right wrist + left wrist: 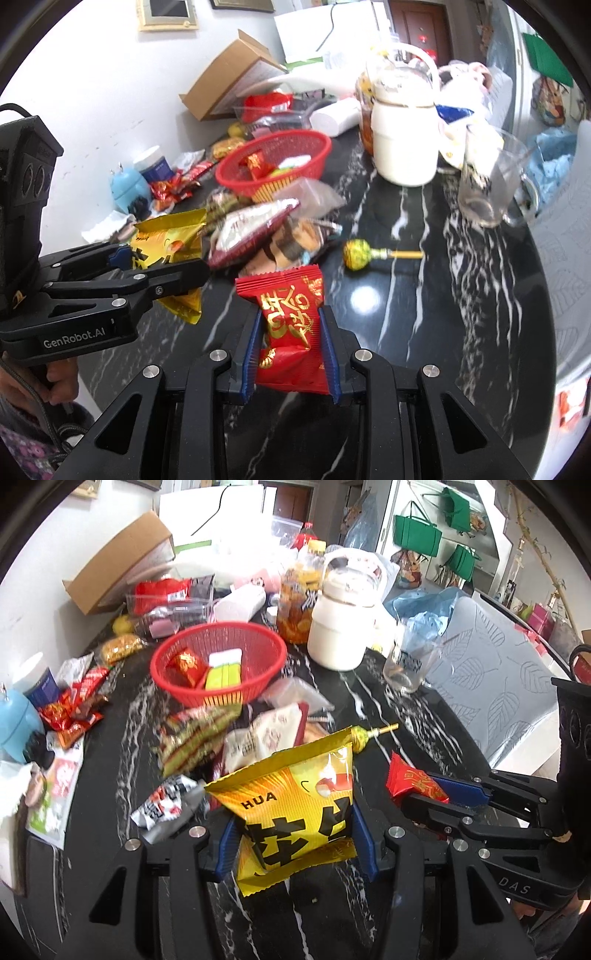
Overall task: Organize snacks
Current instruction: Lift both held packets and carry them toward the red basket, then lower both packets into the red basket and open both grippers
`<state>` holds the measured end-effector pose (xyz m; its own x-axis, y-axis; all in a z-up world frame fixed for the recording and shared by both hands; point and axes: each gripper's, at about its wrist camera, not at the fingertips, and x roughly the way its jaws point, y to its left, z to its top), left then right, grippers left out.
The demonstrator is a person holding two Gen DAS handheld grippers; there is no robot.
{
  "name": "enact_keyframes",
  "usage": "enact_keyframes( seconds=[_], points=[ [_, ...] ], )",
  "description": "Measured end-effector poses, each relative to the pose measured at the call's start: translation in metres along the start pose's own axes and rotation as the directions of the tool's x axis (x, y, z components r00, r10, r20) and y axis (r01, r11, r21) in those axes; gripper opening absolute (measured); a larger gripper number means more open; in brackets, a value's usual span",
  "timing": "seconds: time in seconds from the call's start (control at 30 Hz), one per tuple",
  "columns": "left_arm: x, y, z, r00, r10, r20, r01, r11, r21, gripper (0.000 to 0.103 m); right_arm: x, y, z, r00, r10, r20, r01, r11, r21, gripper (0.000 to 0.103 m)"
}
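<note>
The black marble table (424, 288) carries a heavy clutter of packets, with a red basket (258, 642) standing toward its far side, behind a loose heap of wrapped snacks. The basket holds a small red packet and a green-and-white pack. Just beside it on the right stands a white lidded jug (341, 627), with a clear glass mug (487, 184) farther right. The left gripper (295, 843) is part closed on a yellow snack bag (299, 801), its blue pads pressing the bag's two sides; the bag sits upright between them, clear of the tabletop (its lower edge hangs free below the pads). The right gripper (291, 350) is nearly fully closed, clamping a red snack packet (288, 325) with gold lettering, the packet upright and its top flared above the fingertips. The two tools are side by side, near each other, each visible in the other's camera. A lollipop (360, 254) in a yellow-green wrapper lies flat on the bare marble, beyond the red packet and apart from the heap. A hand is visible on the left tool's handle at the lower left of the right wrist view.
</note>
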<state>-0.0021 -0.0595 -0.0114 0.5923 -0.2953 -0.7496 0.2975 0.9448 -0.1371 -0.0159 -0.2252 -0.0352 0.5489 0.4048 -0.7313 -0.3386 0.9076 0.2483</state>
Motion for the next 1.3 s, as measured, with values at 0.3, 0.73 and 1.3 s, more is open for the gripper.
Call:
enact_keyframes(
  seconds=[0.3, 0.73, 1.3],
  points=[
    [-0.01, 0.007, 0.032, 0.997, -0.002, 0.081, 0.0, 1.0, 0.015, 0.051, -0.001, 0.0, 0.036, 0.999, 0.015, 0.046, -0.013, 0.999, -0.04, 0.029],
    [0.007, 0.039, 0.092, 0.987, 0.002, 0.164, 0.002, 1.0, -0.022, 0.051, 0.019, -0.002, 0.104, 0.995, 0.028, 0.092, -0.018, 0.994, -0.106, 0.029],
    [0.08, 0.104, 0.153, 0.987, 0.082, 0.141, -0.071, 0.994, -0.079, 0.051, 0.106, -0.008, 0.19, 0.995, 0.05, 0.082, -0.034, 0.983, -0.182, 0.029]
  ],
)
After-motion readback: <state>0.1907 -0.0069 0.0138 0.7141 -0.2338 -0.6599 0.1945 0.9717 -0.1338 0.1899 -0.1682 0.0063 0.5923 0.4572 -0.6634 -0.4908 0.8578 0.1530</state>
